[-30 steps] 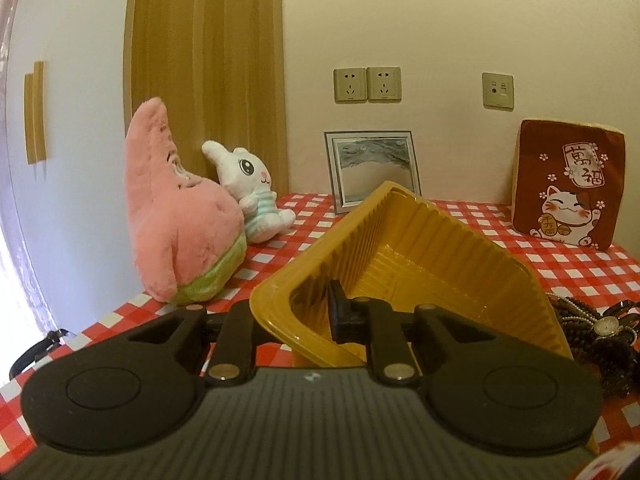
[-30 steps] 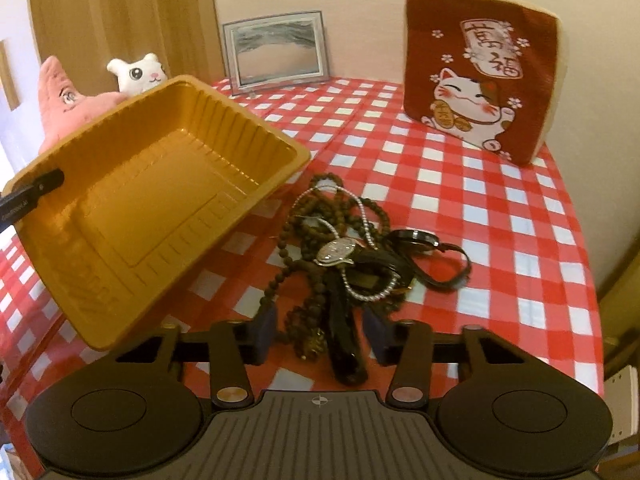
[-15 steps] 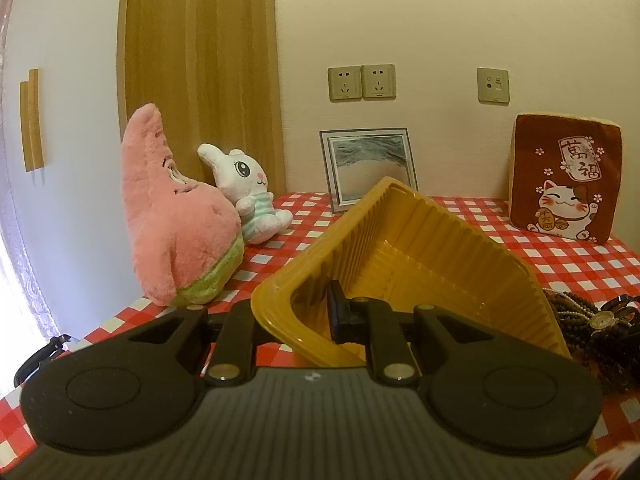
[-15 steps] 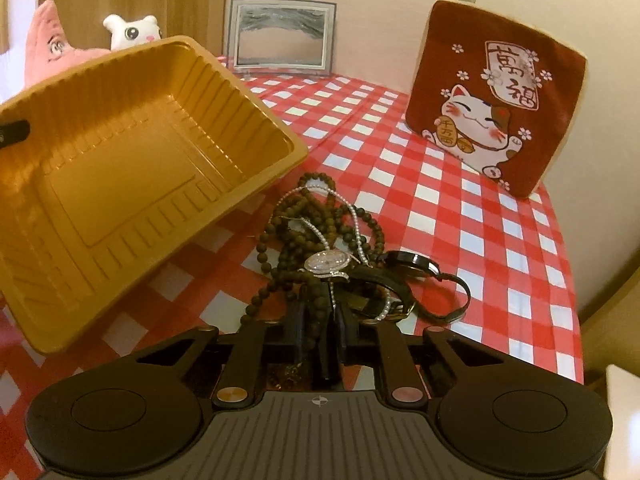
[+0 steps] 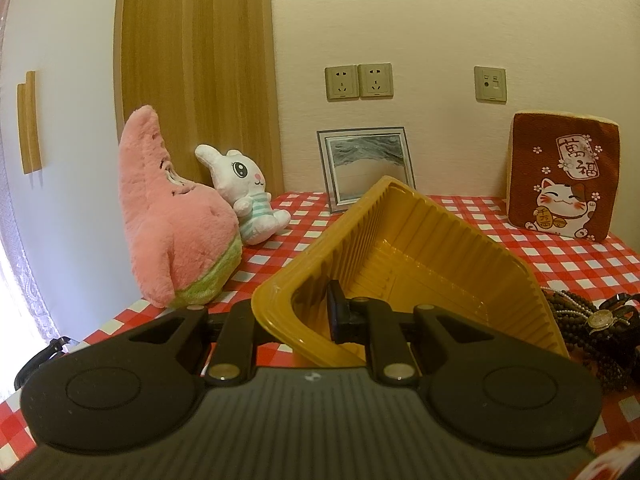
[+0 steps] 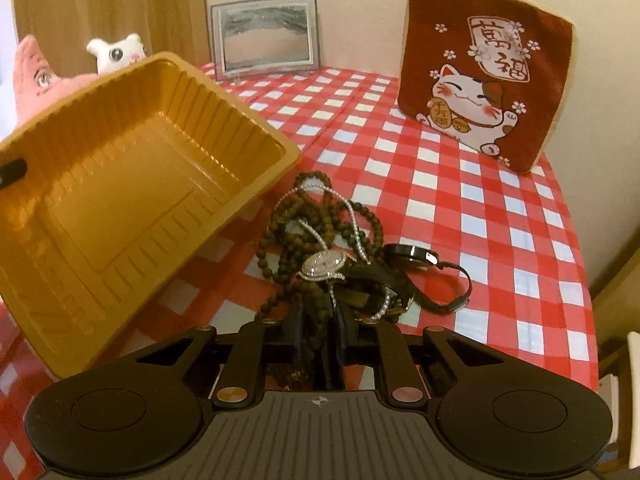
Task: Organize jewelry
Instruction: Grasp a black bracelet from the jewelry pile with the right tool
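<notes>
The right tongs (image 6: 318, 340) have just closed, and their jaws now pinch the near strands of the dark bead necklace (image 6: 308, 216) at the near end of the jewelry heap; a second ago they stood open either side of it. I judge the grasp made and the lift next. The left tongs (image 5: 316, 316) are shut on the near wall of the yellow tray (image 5: 404, 248), one jaw inside and one outside, holding it tipped so its open side faces right toward the heap. It has kept that tilt through the second.

The heap lies on the checked surface (image 6: 500, 200), just right of the tray's far right corner. The beads are tangled with a silver chain (image 6: 352, 216), a jewelled watch (image 6: 324, 266) and a black-strapped watch (image 6: 416, 258), so pulling the beads will probably drag the rest along.

There is bare cloth right of and beyond the heap. The surface's right edge runs near the black strap. A cat cushion (image 6: 484, 80) stands at the far right, a picture frame (image 6: 266, 36) at the far wall, and two plush toys (image 5: 180, 216) far left behind the tray.
</notes>
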A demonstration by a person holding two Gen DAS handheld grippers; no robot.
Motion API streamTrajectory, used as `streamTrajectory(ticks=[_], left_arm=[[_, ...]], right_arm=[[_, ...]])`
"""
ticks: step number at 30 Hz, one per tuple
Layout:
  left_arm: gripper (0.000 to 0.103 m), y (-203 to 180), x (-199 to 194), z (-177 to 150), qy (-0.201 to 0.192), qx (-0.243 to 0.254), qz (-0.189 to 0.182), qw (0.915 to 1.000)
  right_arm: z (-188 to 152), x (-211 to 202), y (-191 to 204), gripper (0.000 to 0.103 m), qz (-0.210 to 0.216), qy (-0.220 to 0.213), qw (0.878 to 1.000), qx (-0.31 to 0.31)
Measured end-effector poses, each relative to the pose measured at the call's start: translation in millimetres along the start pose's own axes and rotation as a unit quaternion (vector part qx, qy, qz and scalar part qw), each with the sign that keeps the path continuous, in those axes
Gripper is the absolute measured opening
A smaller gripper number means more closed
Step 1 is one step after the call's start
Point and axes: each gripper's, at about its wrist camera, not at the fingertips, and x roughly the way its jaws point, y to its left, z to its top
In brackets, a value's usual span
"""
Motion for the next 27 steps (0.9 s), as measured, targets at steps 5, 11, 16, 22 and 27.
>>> streamTrajectory(ticks=[5, 11, 16, 22, 27], left_arm=[[0.015, 1, 1, 0, 0.003, -0.001, -0.001, 1.0000], [0.015, 1, 1, 1, 0.002, -0.001, -0.001, 1.0000], [0.015, 1, 0, 0, 0.002, -0.001, -0.003, 1.0000], [0.015, 0, -1, 0, 0.002, 0.000, -0.005, 1.0000], [0.015, 0, -1, 0, 0.003, 0.000, -0.005, 1.0000]], right_arm=[[-1, 0, 2, 0.006, 0.002, -0.003, 1.000, -0.019], [2, 2, -4, 0.006, 0.004, 0.007, 1.000, 0.007], [-1, -2, -1, 0.006, 0.004, -0.004, 1.000, -0.013], [16, -27, 4, 0.006, 0.036, -0.039, 0.999, 0.005], [45, -53, 20, 0.006, 0.087, -0.078, 0.993, 0.011]])
